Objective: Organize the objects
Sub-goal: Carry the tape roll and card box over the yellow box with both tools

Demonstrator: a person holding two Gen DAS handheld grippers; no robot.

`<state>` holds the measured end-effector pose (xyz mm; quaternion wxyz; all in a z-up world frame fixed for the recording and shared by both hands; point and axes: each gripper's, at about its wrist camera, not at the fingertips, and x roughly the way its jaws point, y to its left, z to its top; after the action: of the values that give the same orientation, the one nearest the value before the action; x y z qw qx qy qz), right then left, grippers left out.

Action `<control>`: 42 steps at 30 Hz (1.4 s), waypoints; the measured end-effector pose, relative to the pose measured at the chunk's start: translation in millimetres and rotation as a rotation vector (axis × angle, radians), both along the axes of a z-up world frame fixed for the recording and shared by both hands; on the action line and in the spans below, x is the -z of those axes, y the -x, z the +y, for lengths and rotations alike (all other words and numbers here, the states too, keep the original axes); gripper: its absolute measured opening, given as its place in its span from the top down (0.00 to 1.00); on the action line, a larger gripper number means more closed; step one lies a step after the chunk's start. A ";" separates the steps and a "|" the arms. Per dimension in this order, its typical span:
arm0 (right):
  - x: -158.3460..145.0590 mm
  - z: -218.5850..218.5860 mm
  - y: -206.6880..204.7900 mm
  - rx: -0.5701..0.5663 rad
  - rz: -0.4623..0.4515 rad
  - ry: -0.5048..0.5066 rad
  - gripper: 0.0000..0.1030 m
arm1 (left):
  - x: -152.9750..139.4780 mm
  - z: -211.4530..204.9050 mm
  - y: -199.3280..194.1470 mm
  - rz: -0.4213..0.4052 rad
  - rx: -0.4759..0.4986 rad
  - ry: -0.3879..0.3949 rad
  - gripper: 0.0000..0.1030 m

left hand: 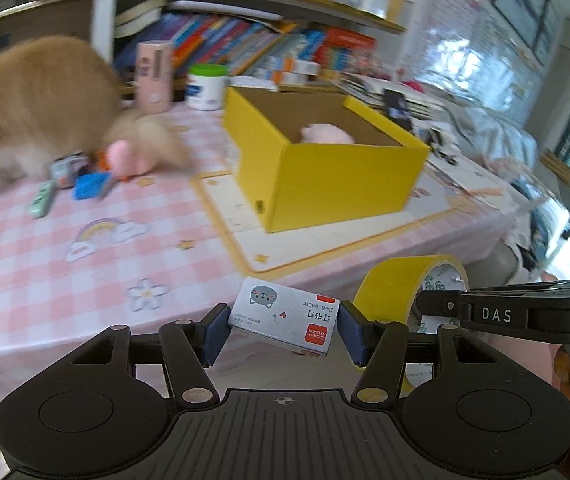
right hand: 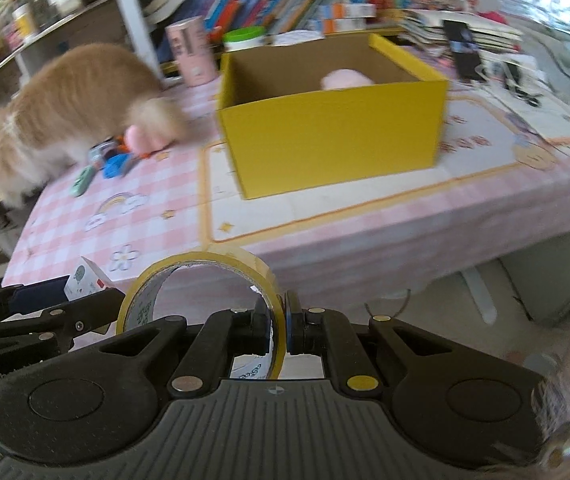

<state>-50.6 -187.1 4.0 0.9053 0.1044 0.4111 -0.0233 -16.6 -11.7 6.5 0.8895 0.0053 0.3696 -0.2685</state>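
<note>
left gripper (left hand: 284, 330) clamped on staple box (left hand: 285, 322), tilted | right gripper (right hand: 278, 330) pinching tape roll (right hand: 201, 308) wall beside it | yellow box (right hand: 333, 120) ahead on tabletop (right hand: 125, 216) | risk: thin pinch lets roll swing loose; cat (right hand: 73, 116) ahead-left may intrude

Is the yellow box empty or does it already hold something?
Not empty. The yellow box stands open-topped on the table, and a pink soft item shows inside near its far wall; the rest of its floor is hidden.

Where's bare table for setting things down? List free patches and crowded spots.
Free: the checked cloth between the toys and the near edge; the mat in front of the yellow box. Crowded: the left corner, with a cat over the toys.
</note>
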 end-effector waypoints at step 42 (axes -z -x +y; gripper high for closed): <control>-62.1 -149.1 -178.9 -0.031 -0.246 0.164 0.93 | -41.4 -144.3 -158.5 -0.187 -0.003 -0.066 0.44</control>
<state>128.3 -336.2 66.1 0.9547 0.0257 0.2951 -0.0298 142.0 -156.0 48.0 0.9200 0.0588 0.2936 -0.2531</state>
